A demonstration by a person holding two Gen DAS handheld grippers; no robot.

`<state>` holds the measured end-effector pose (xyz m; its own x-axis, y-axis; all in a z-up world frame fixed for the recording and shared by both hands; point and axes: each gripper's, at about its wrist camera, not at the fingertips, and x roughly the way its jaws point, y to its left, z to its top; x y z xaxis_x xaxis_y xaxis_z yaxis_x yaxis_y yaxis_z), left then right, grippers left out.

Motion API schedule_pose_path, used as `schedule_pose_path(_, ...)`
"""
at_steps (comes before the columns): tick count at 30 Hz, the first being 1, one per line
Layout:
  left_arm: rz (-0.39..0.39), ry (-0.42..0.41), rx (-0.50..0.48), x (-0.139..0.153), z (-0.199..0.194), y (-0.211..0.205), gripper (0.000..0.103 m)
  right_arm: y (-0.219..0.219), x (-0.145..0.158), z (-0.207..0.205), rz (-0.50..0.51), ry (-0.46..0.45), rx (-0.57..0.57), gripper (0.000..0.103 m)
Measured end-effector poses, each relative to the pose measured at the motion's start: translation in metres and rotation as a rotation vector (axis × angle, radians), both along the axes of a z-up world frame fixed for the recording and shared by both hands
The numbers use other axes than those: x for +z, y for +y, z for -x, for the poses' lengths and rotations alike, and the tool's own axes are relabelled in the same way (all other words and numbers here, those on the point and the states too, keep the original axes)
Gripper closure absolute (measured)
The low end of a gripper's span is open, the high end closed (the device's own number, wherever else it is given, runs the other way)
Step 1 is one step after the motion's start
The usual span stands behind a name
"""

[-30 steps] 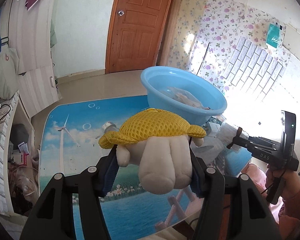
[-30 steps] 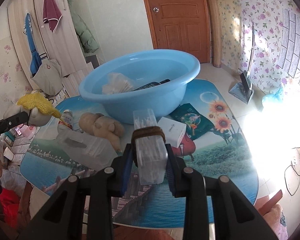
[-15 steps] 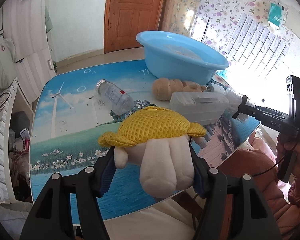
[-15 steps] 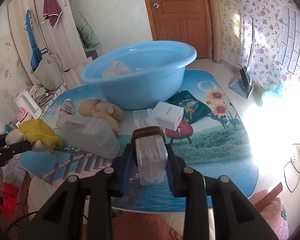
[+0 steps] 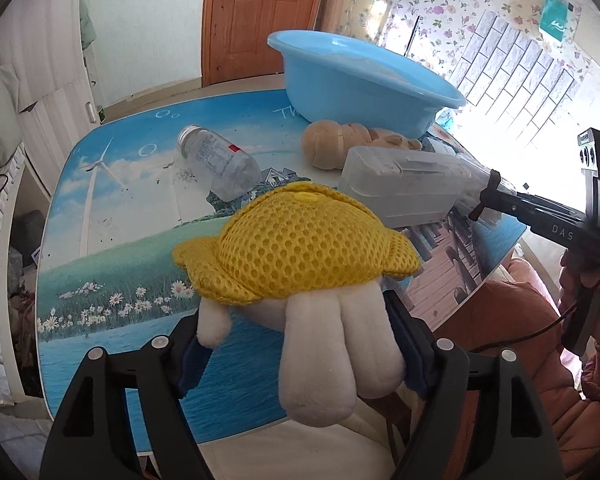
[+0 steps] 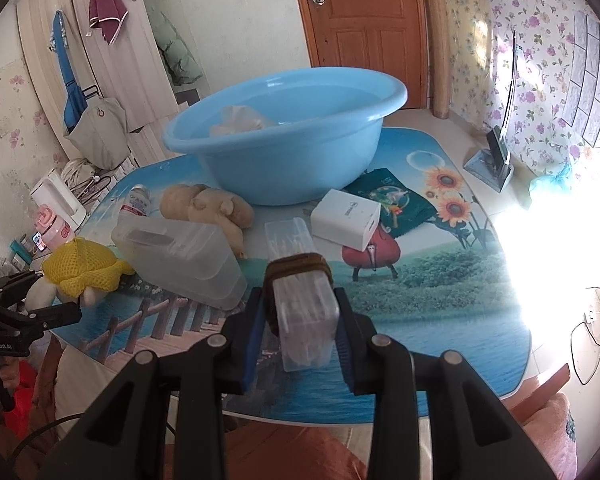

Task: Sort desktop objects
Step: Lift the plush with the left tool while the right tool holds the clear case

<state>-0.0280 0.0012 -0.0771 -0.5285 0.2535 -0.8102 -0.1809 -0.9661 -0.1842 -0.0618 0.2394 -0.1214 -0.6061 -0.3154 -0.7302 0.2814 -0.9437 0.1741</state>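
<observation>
A white plush toy with a yellow mesh hat (image 5: 300, 252) sits between the fingers of my left gripper (image 5: 296, 328) at the near left edge of the table (image 5: 112, 264). The jaws are opening; a gap shows beside the left pad. From the right wrist view the toy (image 6: 84, 268) lies low at that edge. My right gripper (image 6: 300, 300) holds a small clear box with a brown band (image 6: 304, 312) above the table's front, and its jaws are just starting to open. The blue basin (image 6: 284, 168) stands at the back.
On the table lie a brown plush (image 6: 204, 208), a bottle on its side (image 5: 220, 164), a large translucent lidded box (image 6: 176, 256), another small clear box (image 6: 288, 236), a white cube (image 6: 348, 216) and a green packet (image 6: 396, 204). A person's lap lies below the front edge.
My left gripper has come down from near the basin to the table's near edge with the toy, and its jaws have widened. The right gripper has hardly moved.
</observation>
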Motion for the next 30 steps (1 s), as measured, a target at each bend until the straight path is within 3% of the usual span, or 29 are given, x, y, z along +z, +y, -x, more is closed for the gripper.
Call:
schedule_pose_path(10, 0.039, -0.004, -0.003, -0.014, 0.004, 0.003, 0.025, -0.008, -0.009, 0.010, -0.037, -0.015, 0.003, 0.061)
schedule_pose_path(11, 0.031, 0.000, 0.000, -0.013, 0.003, 0.003, 0.035, -0.008, -0.010, 0.010, -0.036, -0.020, 0.007, 0.061)
schedule_pose_path(12, 0.018, 0.006, -0.002, -0.012, 0.002, 0.001, 0.056, -0.009, -0.012, 0.010, -0.036, -0.018, 0.011, 0.061)
schedule_pose_path(14, 0.015, 0.010, 0.009, -0.009, 0.001, -0.002, 0.060, -0.010, -0.011, 0.007, -0.041, -0.002, 0.023, 0.069)
schedule_pose_path(17, 0.001, 0.020, 0.016, -0.003, -0.001, -0.007, 0.069, -0.009, -0.007, 0.004, -0.042, 0.020, 0.026, 0.071)
schedule_pose_path(30, -0.034, 0.034, 0.024, 0.002, -0.001, -0.012, 0.072, -0.004, 0.004, 0.000, -0.012, 0.049, 0.014, 0.071)
